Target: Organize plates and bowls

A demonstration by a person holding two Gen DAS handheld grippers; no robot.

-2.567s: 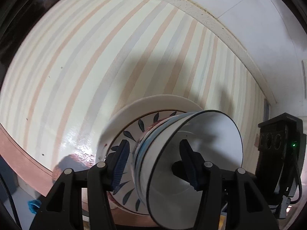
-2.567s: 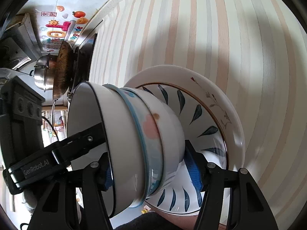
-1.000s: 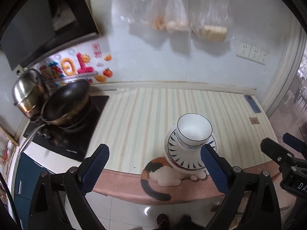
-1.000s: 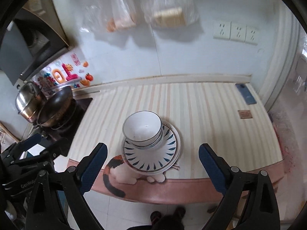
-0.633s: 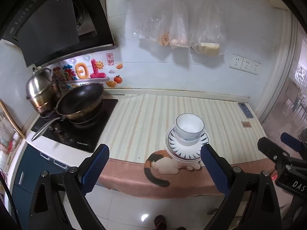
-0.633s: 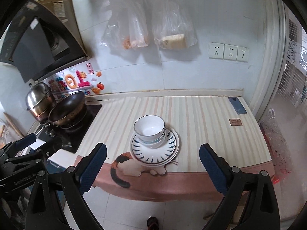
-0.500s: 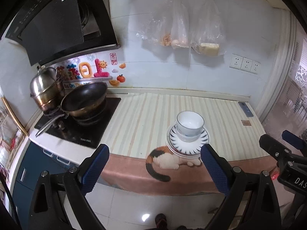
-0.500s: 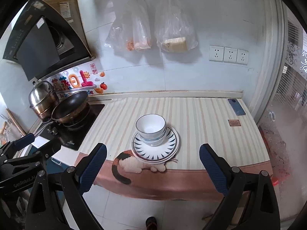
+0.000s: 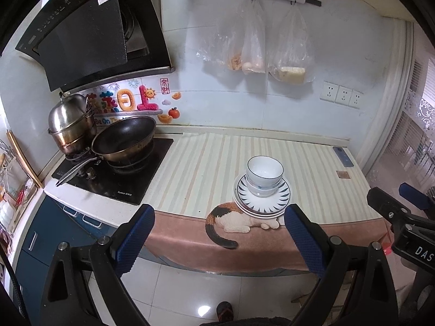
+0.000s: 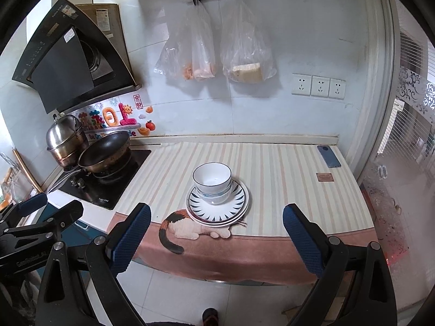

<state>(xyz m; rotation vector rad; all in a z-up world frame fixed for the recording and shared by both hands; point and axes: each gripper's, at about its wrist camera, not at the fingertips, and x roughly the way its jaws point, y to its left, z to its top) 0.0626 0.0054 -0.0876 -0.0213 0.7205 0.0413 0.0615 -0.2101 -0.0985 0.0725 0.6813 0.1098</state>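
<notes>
Stacked white bowls (image 9: 264, 174) sit on a stack of plates (image 9: 282, 198) with a blue leaf pattern, near the front edge of the striped counter (image 9: 206, 168). The bowls (image 10: 212, 180) and plates (image 10: 239, 201) also show in the right wrist view. My left gripper (image 9: 221, 240) is open and empty, held well back from the counter over the floor. My right gripper (image 10: 216, 237) is open and empty too, likewise well back. The right gripper's body shows at the right edge of the left wrist view (image 9: 402, 217).
A hob (image 9: 114, 174) with a black wok (image 9: 123, 138) and a steel pot (image 9: 72, 125) stands at the left. A phone (image 10: 329, 156) lies at the counter's far right. Plastic bags (image 10: 214, 51) hang on the wall. A cat-print cloth (image 10: 190, 225) drapes over the counter front.
Both grippers let go of the bowl-and-plate stack, opened wide and drew far back from the counter. The stack now rests on the counter.
</notes>
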